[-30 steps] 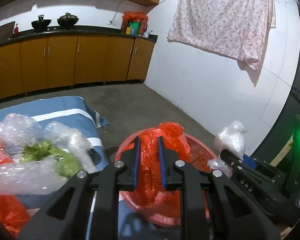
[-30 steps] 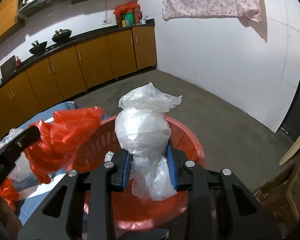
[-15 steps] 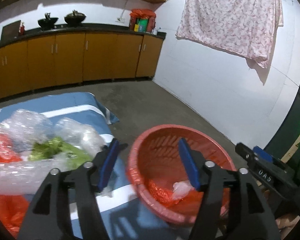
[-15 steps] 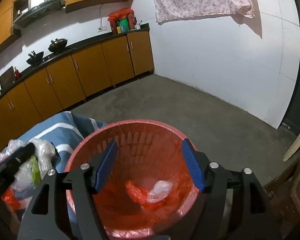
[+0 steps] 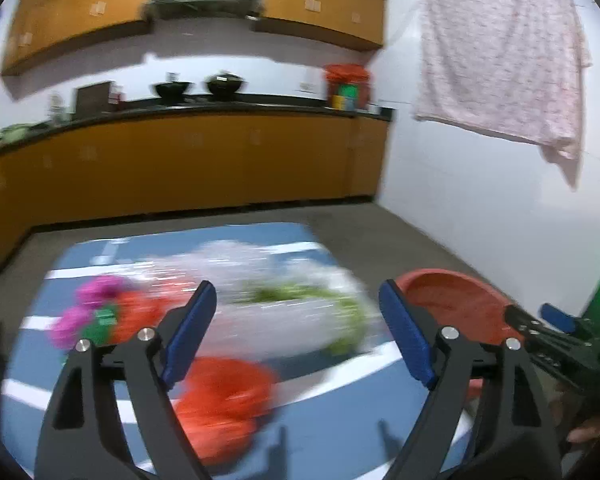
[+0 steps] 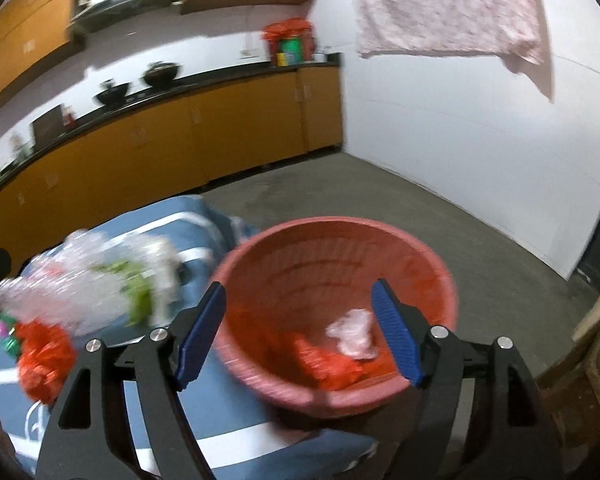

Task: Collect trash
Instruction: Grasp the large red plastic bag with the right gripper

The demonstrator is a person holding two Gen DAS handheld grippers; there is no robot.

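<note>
Both grippers empty, between drops.

Landmark: red basket [image 6: 336, 280], standing on the floor at the edge of the blue striped cloth [image 5: 332, 432].

- Left gripper [image 5: 298, 334]: jaws wide apart, just been opening, nothing between them. It points at the cloth, to the left of the basket. View heavily blurred.
- Right gripper [image 6: 298, 334]: jaws wide apart, also just been opening, nothing clamped. The basket's bowl shows between the jaws.
- In the basket, on its floor: a crumpled red plastic bag [image 6: 328, 364] and a clear plastic wad [image 6: 354, 334] lying beside it.
- Left of the basket, on the cloth: bubble wrap with green scraps [image 5: 288, 300] nearest; further left a second red bag [image 5: 224, 404], and beyond that pink and green bits [image 5: 88, 316], too blurred to identify.

Step in hand (judgement): release into the basket is done; the reach for the next load is starting. A fair amount of trash remains on the cloth.

Next move calls for: jaws kept wide and lowered over a piece. The bubble wrap is bulky and springy, so bite a bunched fold, not the whole mass. The red bag is thin film; pinch a gathered ridge without catching the cloth beneath.
</note>
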